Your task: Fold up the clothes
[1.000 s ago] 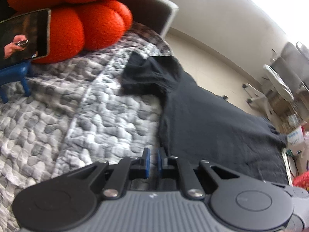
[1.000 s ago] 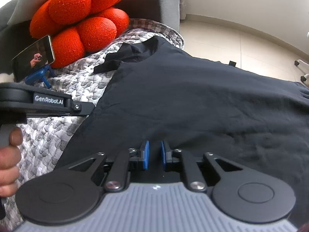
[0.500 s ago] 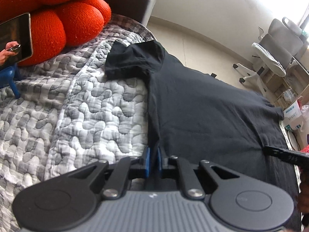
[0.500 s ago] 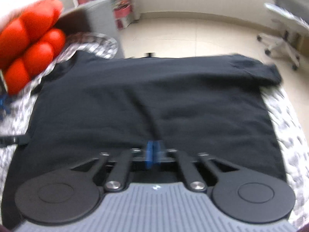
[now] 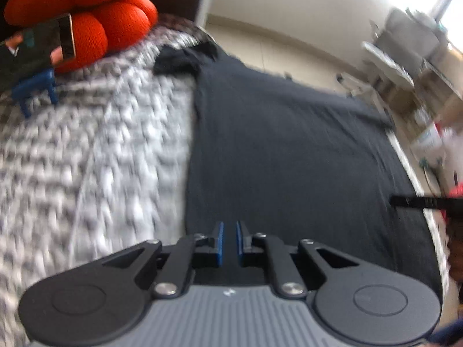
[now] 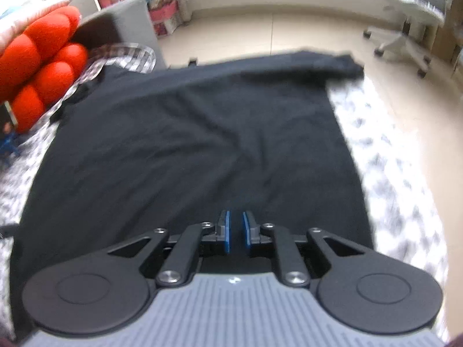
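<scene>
A black T-shirt (image 5: pixel 289 144) lies spread flat on a grey-and-white quilt (image 5: pixel 86 159), its sleeves at the far end. My left gripper (image 5: pixel 229 243) hovers over the near hem, just right of the shirt's left edge. Its blue pads (image 5: pixel 220 243) are almost together, and I see no cloth pinched between them. In the right wrist view the same T-shirt (image 6: pixel 202 144) fills the middle. My right gripper (image 6: pixel 235 231) is above the near hem, right of centre. Its jaws are opening a little, with nothing between them.
An orange knotted cushion (image 5: pixel 101 14) and a phone on a blue stand (image 5: pixel 34 55) sit at the far left by the sofa arm (image 5: pixel 179 3). A white office chair (image 6: pixel 405 20) stands on the tiled floor beyond. A black bar of the right-hand tool (image 5: pixel 416 201) enters from the right.
My left gripper has slid right, from the shirt's left edge to over the cloth. My right gripper swung right along the hem; its pads closed, then parted slightly.
</scene>
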`<state>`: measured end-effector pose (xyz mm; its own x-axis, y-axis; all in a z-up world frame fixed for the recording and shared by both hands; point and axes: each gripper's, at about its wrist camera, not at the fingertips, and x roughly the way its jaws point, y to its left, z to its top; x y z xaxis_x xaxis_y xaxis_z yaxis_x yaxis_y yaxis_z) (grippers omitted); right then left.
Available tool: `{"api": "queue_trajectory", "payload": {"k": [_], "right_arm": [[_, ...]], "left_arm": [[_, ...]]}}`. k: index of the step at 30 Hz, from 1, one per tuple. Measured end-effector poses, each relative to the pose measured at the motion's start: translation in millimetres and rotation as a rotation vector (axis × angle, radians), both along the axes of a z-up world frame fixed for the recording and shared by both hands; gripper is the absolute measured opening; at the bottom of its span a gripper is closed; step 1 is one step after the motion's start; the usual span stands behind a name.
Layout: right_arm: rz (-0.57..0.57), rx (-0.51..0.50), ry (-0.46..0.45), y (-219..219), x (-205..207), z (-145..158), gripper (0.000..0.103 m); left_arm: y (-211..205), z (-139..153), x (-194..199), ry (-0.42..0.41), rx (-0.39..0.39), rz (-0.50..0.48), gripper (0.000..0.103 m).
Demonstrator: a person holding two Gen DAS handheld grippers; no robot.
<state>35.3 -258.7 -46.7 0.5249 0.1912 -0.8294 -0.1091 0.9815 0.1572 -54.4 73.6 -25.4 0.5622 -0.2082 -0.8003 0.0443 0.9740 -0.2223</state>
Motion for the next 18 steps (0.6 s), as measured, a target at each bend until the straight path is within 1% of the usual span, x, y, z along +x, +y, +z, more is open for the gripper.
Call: {"api": "queue_trajectory", "payload": {"k": [2, 5, 8, 11, 13, 14, 15, 18], "right_arm": [[0.034, -0.021, 0.003, 13, -21, 1, 0.016], [0.085, -0.02, -0.014, 31, -55, 8, 0.016], [0.177, 0.053, -0.051, 55, -101, 16, 0.016], [0.334, 0.108, -0.091, 89, -148, 18, 0.018], [0.433, 0.125, -0.118, 111, -175, 18, 0.023], [0.476, 0.121, -0.13, 122, -184, 17, 0.032], [0.517, 0.107, -0.151, 132, -192, 16, 0.037], [0.596, 0.09, -0.171, 149, -204, 10, 0.037]], "left_arm": [[-4, -9, -16, 0.031, 0.013, -0.01, 0.009], [0, -16, -33, 0.053, -0.022, -0.004, 0.009], [5, -13, -41, 0.069, -0.016, 0.015, 0.009], [9, -4, -49, 0.065, -0.006, 0.031, 0.009], [11, -1, -54, 0.069, 0.001, 0.047, 0.009], [13, 1, -56, 0.076, 0.003, 0.055, 0.009], [14, 1, -59, 0.087, 0.002, 0.064, 0.009], [15, 4, -68, 0.101, 0.004, 0.085, 0.009]]}}
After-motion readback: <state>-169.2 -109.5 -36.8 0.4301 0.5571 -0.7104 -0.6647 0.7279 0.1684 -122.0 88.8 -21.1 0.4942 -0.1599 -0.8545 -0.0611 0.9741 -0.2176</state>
